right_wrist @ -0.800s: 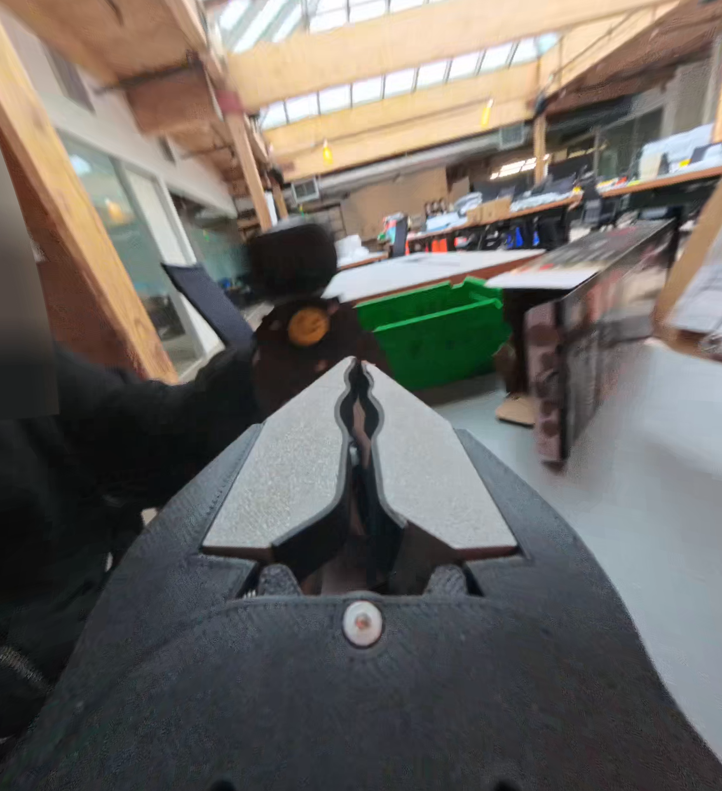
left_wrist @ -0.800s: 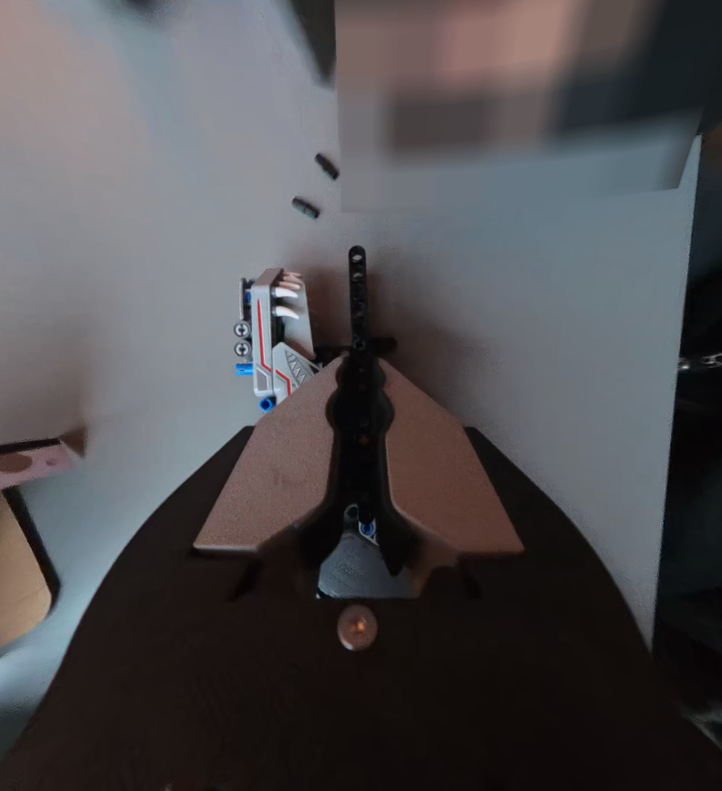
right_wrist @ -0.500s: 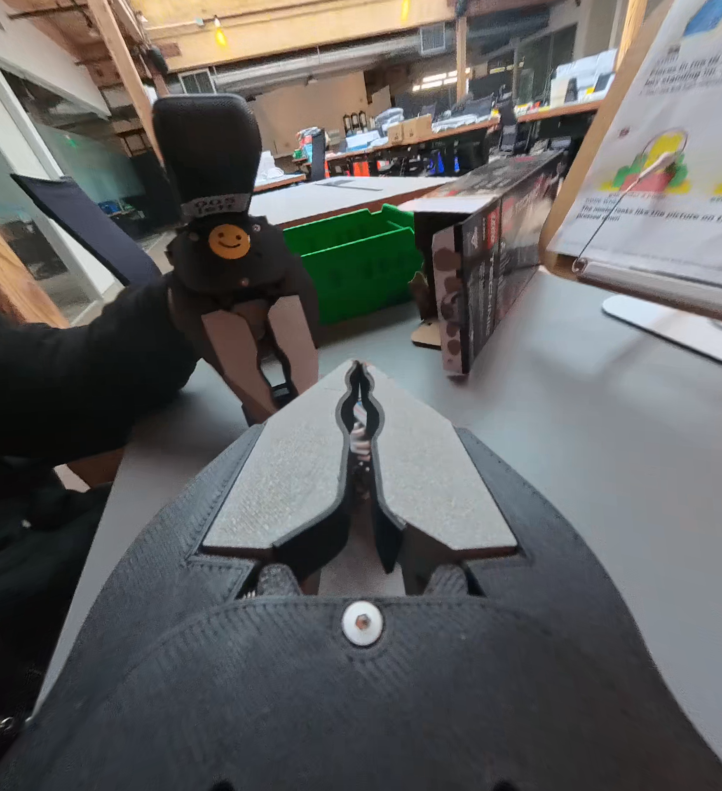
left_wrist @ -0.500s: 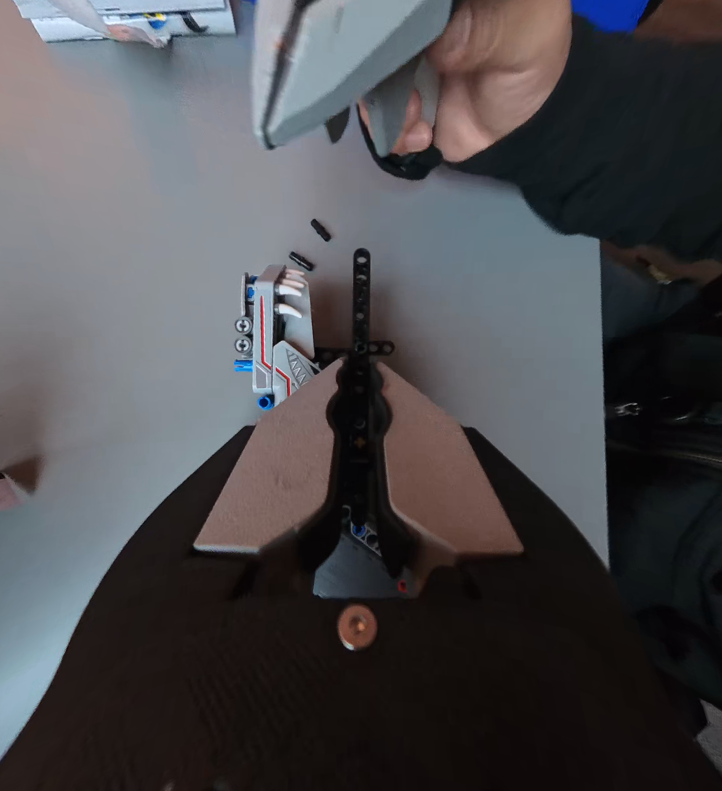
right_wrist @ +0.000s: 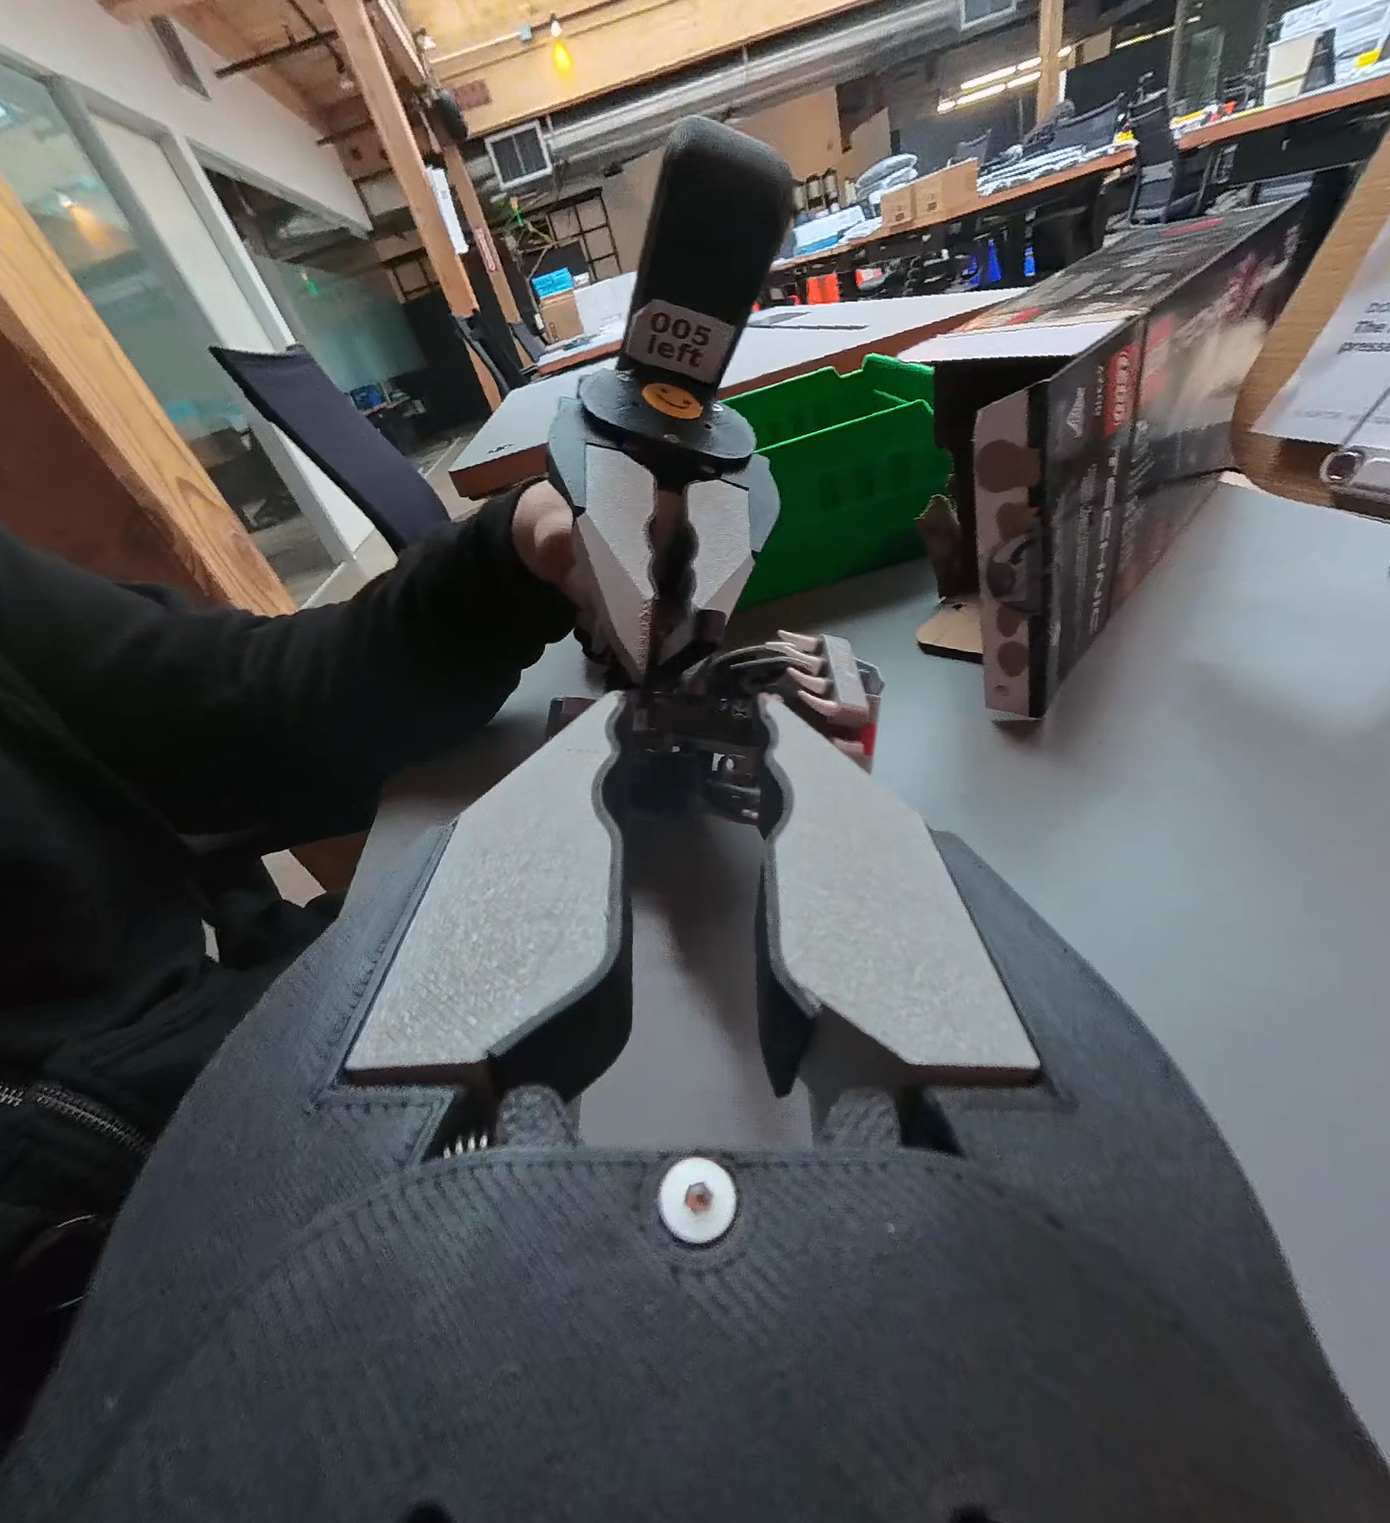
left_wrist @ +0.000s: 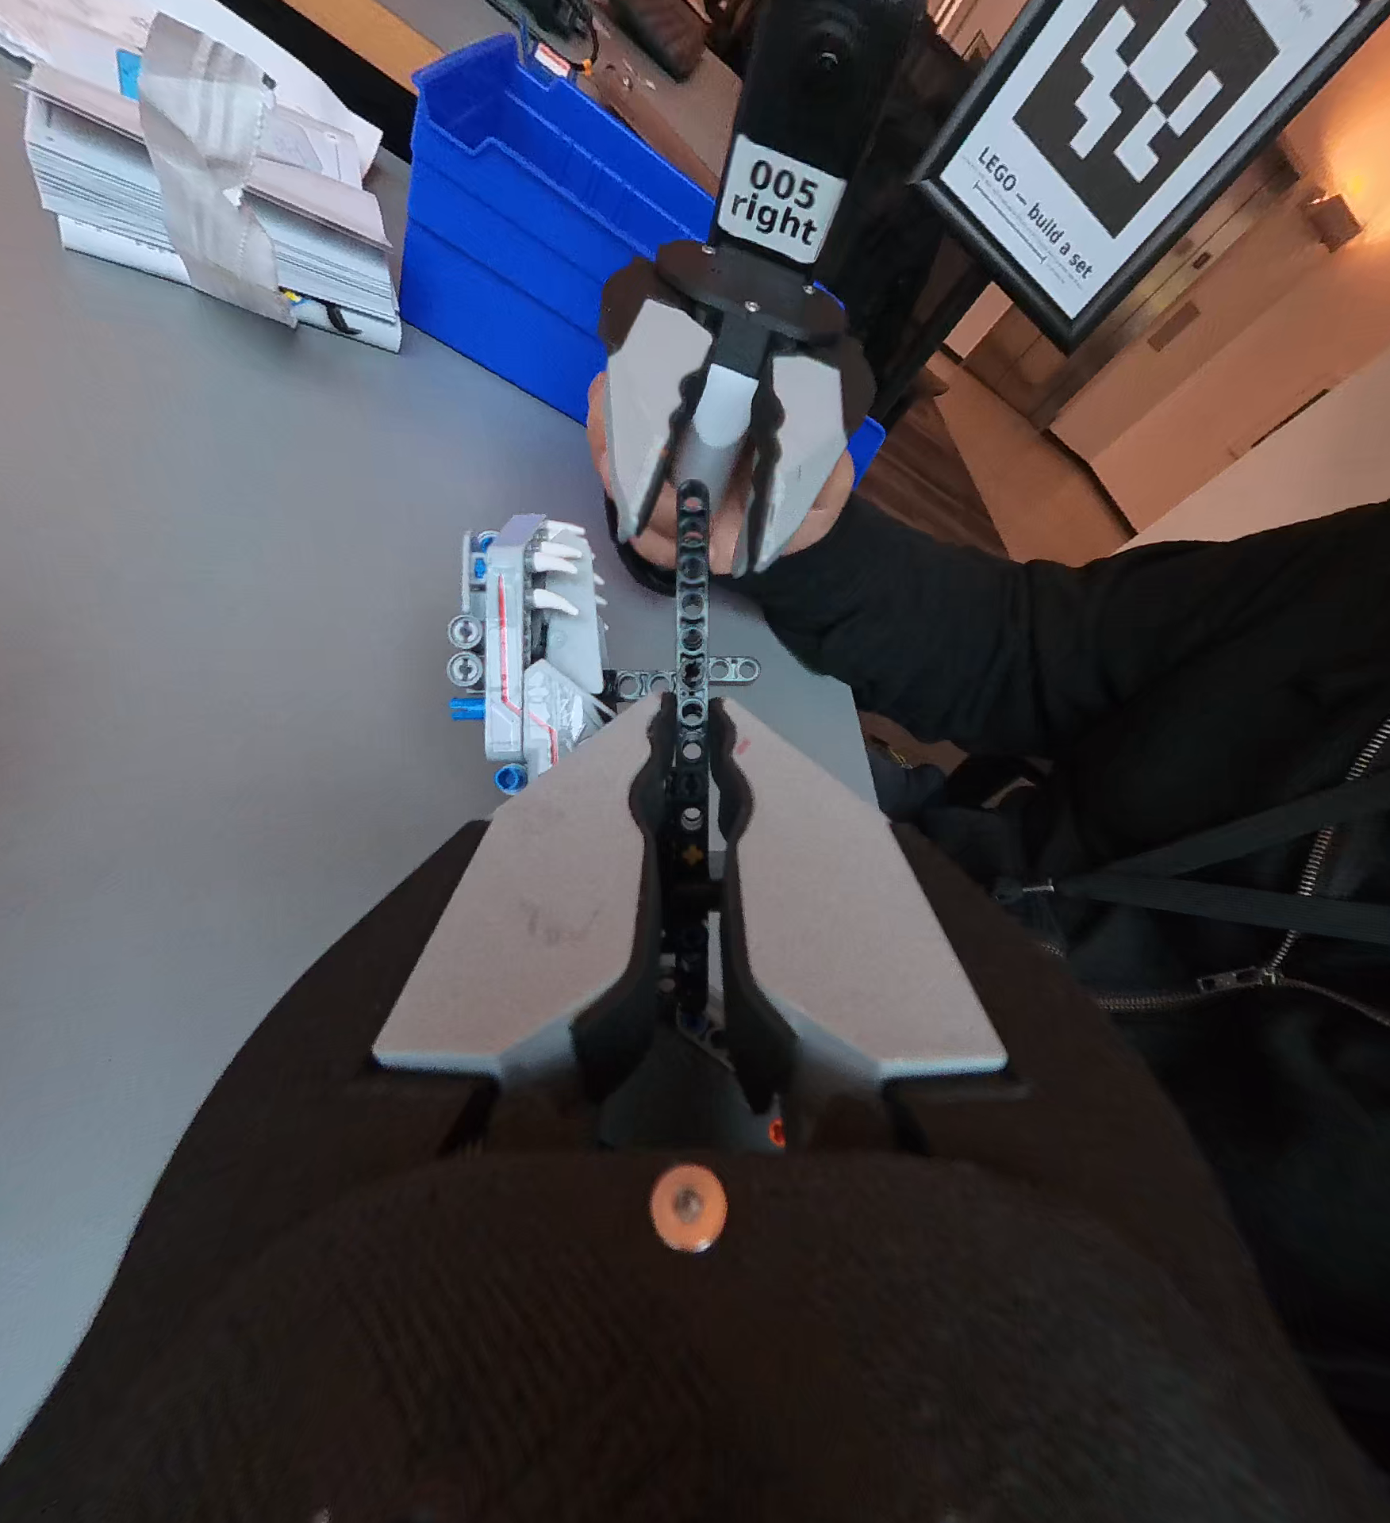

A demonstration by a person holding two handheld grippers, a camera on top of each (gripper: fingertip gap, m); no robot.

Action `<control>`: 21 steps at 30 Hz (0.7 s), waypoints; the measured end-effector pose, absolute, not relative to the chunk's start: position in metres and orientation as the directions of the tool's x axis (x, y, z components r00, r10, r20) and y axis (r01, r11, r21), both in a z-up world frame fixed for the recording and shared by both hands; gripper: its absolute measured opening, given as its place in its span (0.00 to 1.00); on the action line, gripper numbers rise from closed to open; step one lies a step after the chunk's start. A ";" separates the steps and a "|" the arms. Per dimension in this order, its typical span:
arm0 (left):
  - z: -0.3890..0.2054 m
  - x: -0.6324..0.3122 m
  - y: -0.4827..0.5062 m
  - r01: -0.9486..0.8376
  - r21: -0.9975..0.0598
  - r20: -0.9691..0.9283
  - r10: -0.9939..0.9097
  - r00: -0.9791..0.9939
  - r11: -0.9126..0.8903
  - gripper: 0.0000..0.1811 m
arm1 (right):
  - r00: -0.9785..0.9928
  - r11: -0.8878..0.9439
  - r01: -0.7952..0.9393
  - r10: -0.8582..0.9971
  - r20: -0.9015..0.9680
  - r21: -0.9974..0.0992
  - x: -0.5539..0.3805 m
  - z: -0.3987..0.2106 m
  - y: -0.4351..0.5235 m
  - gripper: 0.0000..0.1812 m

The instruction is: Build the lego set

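My left gripper (left_wrist: 687, 709) is shut on a long black holed beam (left_wrist: 690, 610) that sticks out forward, with a short black cross beam (left_wrist: 725, 669) on it. Attached on its left is a grey model (left_wrist: 527, 659) with red stripes, white claws and blue pins. My right gripper (right_wrist: 692, 725) is open and faces the left gripper (right_wrist: 659, 569). The black assembly (right_wrist: 675, 742) lies between its fingertips. In the left wrist view the right gripper (left_wrist: 692, 548) stands open around the beam's far tip. The clawed model (right_wrist: 832, 684) shows just beyond.
A grey table (left_wrist: 181, 577) holds a blue bin (left_wrist: 527, 272), a stack of booklets and bags (left_wrist: 205, 198) and a framed sign (left_wrist: 1128, 124). The right wrist view shows a green bin (right_wrist: 840, 461) and the set's box (right_wrist: 1087, 511). A person's black sleeves lie alongside. The grippers' ends are close to 4 cm from one another.
The right gripper has opened and swung down to face the left gripper, closing in on the beam's tip. The left gripper has tilted up from looking down at the table, still holding the beam.
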State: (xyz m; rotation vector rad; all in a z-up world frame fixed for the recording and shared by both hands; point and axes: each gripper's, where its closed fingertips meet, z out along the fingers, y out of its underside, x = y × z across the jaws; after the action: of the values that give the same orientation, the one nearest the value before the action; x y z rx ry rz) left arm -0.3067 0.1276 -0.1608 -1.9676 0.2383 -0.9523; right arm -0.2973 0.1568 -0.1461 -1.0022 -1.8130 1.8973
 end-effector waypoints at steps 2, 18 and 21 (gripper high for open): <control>-0.159 -0.305 0.129 0.214 -0.798 0.541 -0.511 0.669 -0.564 0.04 | -0.707 -0.114 0.239 0.660 -0.254 -0.964 -0.297 -0.149 0.152 0.14; -0.170 -0.295 0.139 0.192 -0.810 0.508 -0.500 0.702 -0.553 0.04 | -0.710 0.008 0.304 0.669 -0.221 -0.953 -0.300 -0.171 0.141 0.00; -0.166 -0.296 0.139 0.240 -0.801 0.543 -0.497 0.677 -0.549 0.04 | -0.709 -0.038 0.310 0.657 -0.258 -0.950 -0.299 -0.166 0.144 0.02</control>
State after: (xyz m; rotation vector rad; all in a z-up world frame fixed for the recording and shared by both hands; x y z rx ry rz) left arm -0.2963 0.1395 -0.1663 -1.9302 0.1998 -0.9654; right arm -0.2986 0.1439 -0.1661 -1.0289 -1.9656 1.8118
